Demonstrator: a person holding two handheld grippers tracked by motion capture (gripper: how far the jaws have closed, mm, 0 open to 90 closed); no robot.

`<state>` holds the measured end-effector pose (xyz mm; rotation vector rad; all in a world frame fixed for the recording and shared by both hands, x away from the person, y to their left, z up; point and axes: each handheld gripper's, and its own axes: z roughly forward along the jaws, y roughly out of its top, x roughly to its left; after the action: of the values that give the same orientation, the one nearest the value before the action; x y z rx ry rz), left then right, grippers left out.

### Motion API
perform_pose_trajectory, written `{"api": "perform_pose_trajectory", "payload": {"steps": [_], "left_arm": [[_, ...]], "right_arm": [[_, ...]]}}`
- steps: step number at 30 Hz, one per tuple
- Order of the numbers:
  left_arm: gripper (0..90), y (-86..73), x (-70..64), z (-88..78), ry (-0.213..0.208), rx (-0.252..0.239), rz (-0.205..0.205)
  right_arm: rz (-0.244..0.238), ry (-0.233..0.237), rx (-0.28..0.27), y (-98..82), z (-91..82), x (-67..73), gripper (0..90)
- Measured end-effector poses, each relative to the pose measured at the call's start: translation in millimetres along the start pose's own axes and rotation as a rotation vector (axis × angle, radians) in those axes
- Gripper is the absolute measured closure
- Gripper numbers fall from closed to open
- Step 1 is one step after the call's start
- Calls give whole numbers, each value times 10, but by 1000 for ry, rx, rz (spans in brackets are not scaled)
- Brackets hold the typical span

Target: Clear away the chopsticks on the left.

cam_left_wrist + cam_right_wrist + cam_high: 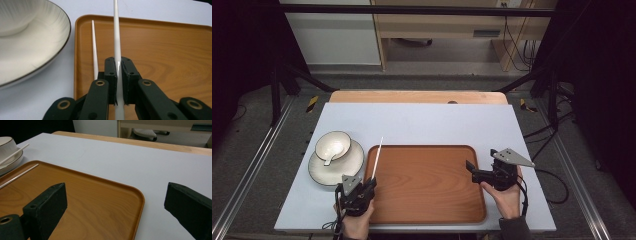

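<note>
Left tool (119,75) clamps one white chopstick (116,37) near its thick end — light, stiff, slippery; right tool (115,202) gapes idle over the tray (100,195).

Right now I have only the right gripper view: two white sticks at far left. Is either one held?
Observer: Yes. The left gripper is shut on one chopstick.
Operator: And the other?
Observer: The second chopstick lies in the tray, just inside the rim nearest the plate.
Operator: Anything in the bowl?
Observer: A spoon rests in the bowl, which sits on that plate.
</note>
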<state>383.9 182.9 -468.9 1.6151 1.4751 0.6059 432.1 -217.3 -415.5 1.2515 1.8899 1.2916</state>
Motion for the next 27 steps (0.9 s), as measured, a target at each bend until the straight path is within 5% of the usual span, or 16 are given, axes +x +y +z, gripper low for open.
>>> {"api": "perform_pose_trajectory", "payload": {"steps": [27], "left_arm": [[837, -86, -13, 152, 30, 106, 12]], "right_arm": [[2, 4, 4, -6, 9, -5, 49]]}}
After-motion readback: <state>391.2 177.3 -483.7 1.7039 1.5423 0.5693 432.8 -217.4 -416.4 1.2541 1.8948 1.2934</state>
